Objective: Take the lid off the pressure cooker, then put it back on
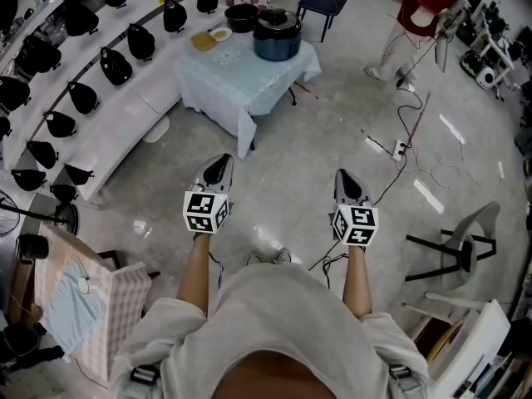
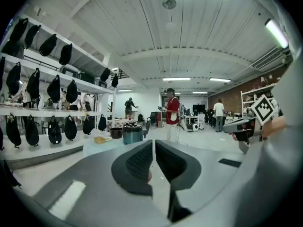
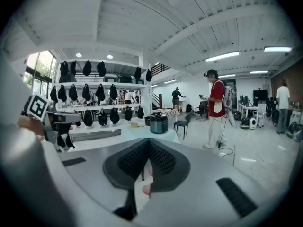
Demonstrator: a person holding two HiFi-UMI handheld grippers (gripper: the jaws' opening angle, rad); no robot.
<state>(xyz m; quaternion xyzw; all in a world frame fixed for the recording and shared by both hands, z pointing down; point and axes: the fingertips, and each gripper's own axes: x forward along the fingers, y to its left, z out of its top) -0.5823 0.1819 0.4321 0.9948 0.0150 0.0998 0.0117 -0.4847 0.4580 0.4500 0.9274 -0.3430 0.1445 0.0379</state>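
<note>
1. Head view: the pressure cooker (image 1: pixel 277 36) stands on the cloth-covered counter (image 1: pixel 249 86) at the upper middle of the frame. Its lid (image 1: pixel 277 19) is on, and a black pot (image 1: pixel 242 17) sits just beside it.
2. Same view: the left tool (image 1: pixel 218 171) and right tool (image 1: pixel 349 183) are held out side by side over the bare floor (image 1: pixel 283 165) at frame centre, well apart from the counter. Judgement: nothing is within reach, so both are simply carried forward and the lid's removal has not begun.
3. Left gripper view: the left tool (image 2: pixel 154 148) has its jaws pressed together with only a hairline slit and nothing between them. The pressure cooker (image 2: pixel 132 133) is small and distant, just above the jaw tips, left of centre.
4. Right gripper view: the right tool (image 3: pixel 148 145) is fully pressed together and empty. The cooker (image 3: pixel 158 123) sits dead ahead above the jaws, which suggests this tool is aimed at it.
</note>
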